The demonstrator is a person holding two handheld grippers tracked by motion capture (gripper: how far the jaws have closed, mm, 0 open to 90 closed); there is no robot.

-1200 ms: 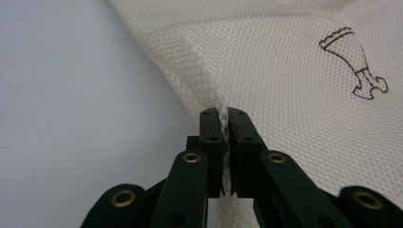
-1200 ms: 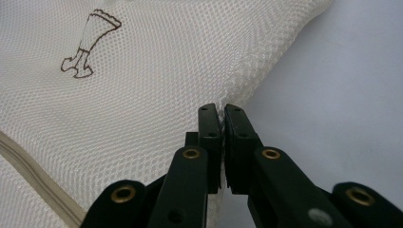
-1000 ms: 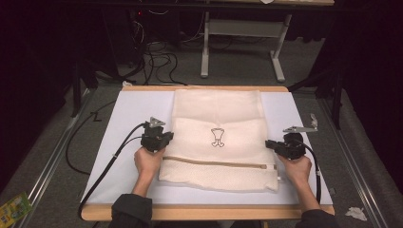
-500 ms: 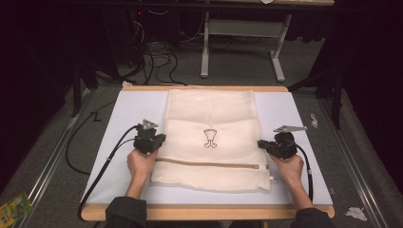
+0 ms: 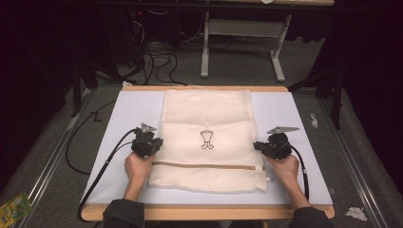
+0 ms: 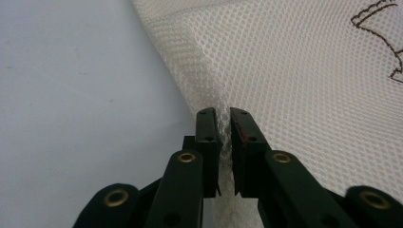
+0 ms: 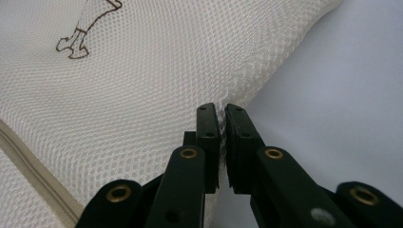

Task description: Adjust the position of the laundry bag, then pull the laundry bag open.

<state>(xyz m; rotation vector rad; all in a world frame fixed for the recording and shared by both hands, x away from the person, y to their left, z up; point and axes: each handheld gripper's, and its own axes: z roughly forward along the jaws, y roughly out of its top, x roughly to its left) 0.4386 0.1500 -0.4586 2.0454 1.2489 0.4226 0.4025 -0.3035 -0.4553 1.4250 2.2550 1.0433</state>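
Left gripper [image 5: 153, 143] is clamped on the left side edge of the mesh laundry bag [image 5: 206, 137]; in the left gripper view the jaws pinch a thin ridge of netting between them, fabric bunched upward at the bite. Bag lies flat on the white table mat [image 5: 119, 123], centred, long axis running away from the person, printed logo [image 5: 207, 139] in the middle and zipper strip [image 5: 209, 166] across the near end. Right gripper [image 5: 260, 146] mirrors it, closed on the right side edge; the right gripper view shows mesh caught between the jaws. Both grips sit at the same level, roughly mid-length, just beyond the zipper. Likely reason: symmetric hold keeps the bag taut and square so it can be dragged or folded without skewing. Far end rests free on the mat.
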